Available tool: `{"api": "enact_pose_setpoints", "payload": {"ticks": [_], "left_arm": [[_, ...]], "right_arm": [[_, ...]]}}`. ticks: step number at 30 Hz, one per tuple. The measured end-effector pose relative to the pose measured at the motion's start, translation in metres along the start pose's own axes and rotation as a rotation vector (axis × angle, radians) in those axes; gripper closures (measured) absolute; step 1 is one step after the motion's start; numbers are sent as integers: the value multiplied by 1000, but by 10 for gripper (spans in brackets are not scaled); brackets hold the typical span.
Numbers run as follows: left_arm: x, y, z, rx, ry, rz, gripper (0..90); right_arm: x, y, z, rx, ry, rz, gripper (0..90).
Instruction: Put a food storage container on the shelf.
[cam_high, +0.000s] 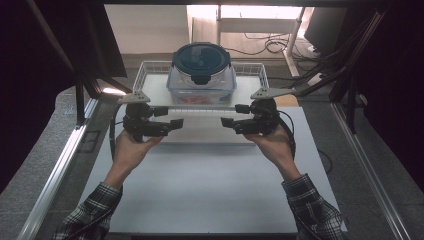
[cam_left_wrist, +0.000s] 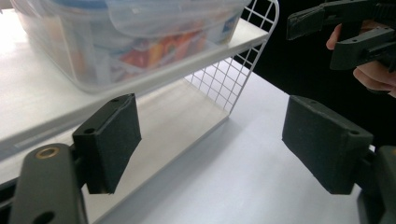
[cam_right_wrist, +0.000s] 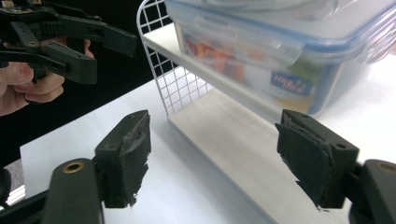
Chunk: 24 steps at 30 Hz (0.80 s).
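A white rack with wire-mesh sides (cam_high: 156, 91) stands at the far middle of the white table (cam_high: 200, 190). On its upper shelf (cam_left_wrist: 243, 36) sits a clear plastic box (cam_high: 200, 86) with colourful contents, and a round dark-lidded container (cam_high: 201, 59) rests on top of the box. My left gripper (cam_high: 172, 117) hovers just in front of the rack's left end, jaws open and empty. My right gripper (cam_high: 231, 115) faces it at the rack's right end, also open and empty. The box (cam_left_wrist: 116, 42) looms above my left gripper (cam_left_wrist: 217, 144). Beyond my right gripper (cam_right_wrist: 212, 156) lie the box (cam_right_wrist: 280, 51) and the lower shelf (cam_right_wrist: 224, 126).
Dark frame posts (cam_high: 80, 100) flank the table. A metal rail (cam_high: 60, 165) runs along the left edge. Cables (cam_high: 270, 45) lie on the floor behind the rack. The opposite gripper shows in each gripper view: the right one (cam_left_wrist: 313, 39) and the left one (cam_right_wrist: 109, 58).
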<state>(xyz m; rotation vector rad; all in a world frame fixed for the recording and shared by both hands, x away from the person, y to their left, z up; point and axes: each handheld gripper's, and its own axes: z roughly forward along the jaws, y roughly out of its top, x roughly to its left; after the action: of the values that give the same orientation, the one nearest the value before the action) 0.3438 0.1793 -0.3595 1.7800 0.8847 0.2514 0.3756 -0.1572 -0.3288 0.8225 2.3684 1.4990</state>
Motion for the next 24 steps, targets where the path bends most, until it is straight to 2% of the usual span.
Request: {"api": "enact_pose_setpoints", "payload": {"ticks": [8, 12, 21, 24], "left_arm": [[-9, -15, 6, 18, -23, -2, 139], [-13, -25, 9, 34, -25, -3, 130], [-22, -51, 14, 62, -30, 19, 92], [-25, -62, 16, 77, -20, 31, 82]], "right_arm": [[13, -13, 1, 15, -17, -42, 181], [17, -23, 3, 19, -11, -46, 156], [21, -50, 8, 43, -22, -42, 102], [23, -59, 11, 52, -27, -43, 78]]}}
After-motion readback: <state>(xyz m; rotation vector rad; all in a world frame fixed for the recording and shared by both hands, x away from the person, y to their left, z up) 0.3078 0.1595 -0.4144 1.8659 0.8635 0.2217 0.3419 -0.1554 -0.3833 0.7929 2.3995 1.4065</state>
